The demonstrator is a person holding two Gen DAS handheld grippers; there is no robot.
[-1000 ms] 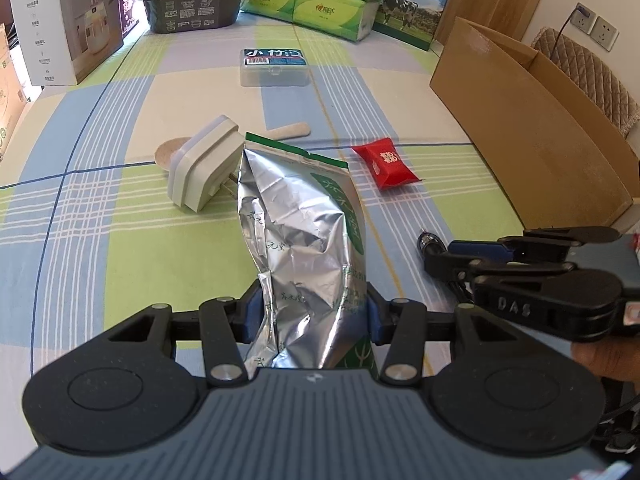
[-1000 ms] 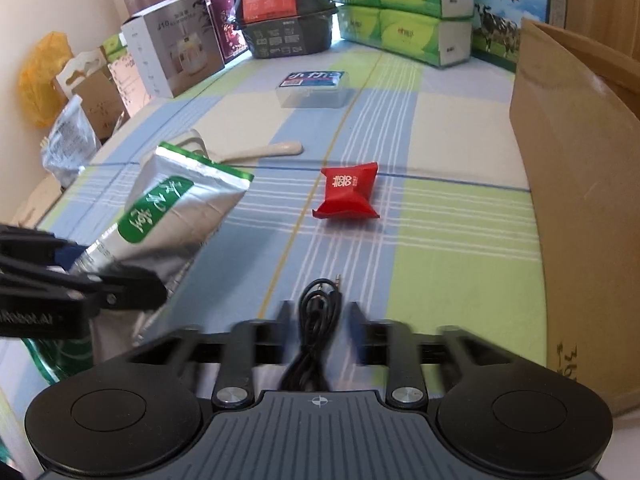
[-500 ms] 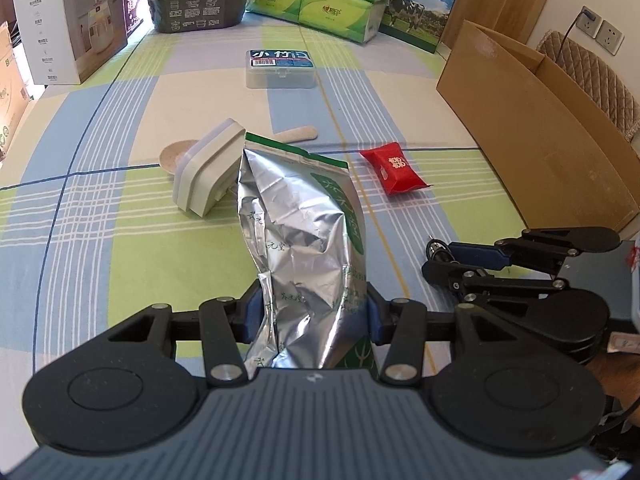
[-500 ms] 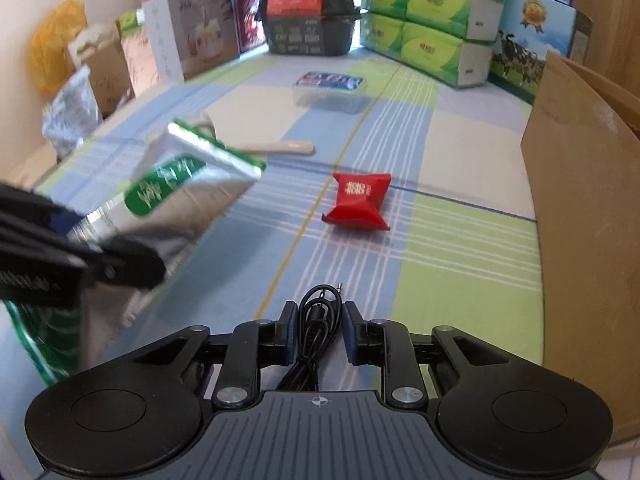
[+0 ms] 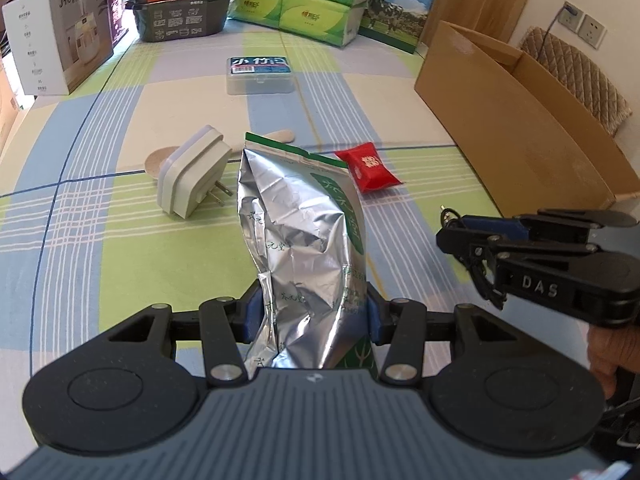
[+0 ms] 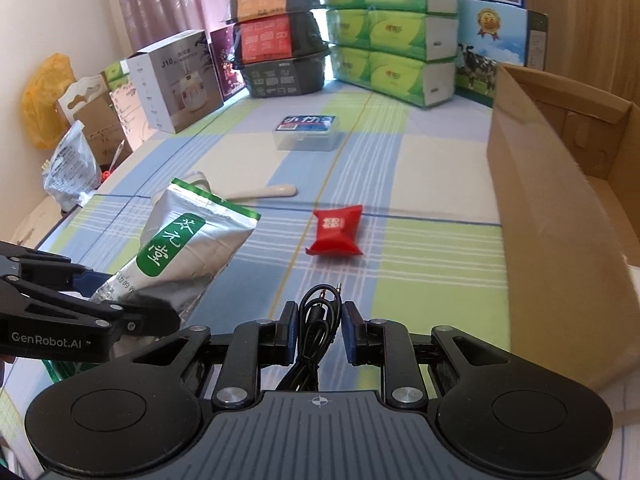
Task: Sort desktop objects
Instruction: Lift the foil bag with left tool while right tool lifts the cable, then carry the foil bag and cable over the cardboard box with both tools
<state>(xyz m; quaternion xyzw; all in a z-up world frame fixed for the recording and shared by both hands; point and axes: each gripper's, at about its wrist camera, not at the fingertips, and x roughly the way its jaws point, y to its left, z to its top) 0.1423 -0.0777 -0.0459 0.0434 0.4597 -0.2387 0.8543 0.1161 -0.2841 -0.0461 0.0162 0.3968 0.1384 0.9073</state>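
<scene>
Boxes line the far left edge of the tablecloth point(image 5: 120, 272), the nearest a white carton point(image 5: 60, 56) printed "J10"; moving right we meet a white plug adapter point(image 5: 192, 178) lying on its side with its 2 prongs toward us, touching a beige spoon point(image 5: 276, 137) whose bowl is half hidden behind it; beyond them, well apart, sits a clear plastic box point(image 5: 260, 74) with a blue label. At the centre we see the left gripper point(image 5: 308, 312) clenched on the lower part of a silver foil pouch point(image 5: 300, 232), blue pads pressed against both its sides; the pouch stands upright in the left wrist view and leans away from the gripper, its green-edged top toward the spoon. In the right wrist view the same pouch point(image 6: 188, 252) is lifted clear of the cloth. Just right of the pouch top lies a red sachet point(image 5: 370, 166), flat on the cloth. Further right we find the right gripper point(image 6: 318, 334) grasping a coiled black audio cable point(image 6: 318, 316), its 2 jack tips sticking out past the fingertips; in the left wrist view this gripper point(image 5: 452, 232) hovers above the cloth, held by a hand point(image 5: 612, 348) at the frame's edge. At the far right an open cardboard box point(image 6: 560, 216) stands beside the cloth.
</scene>
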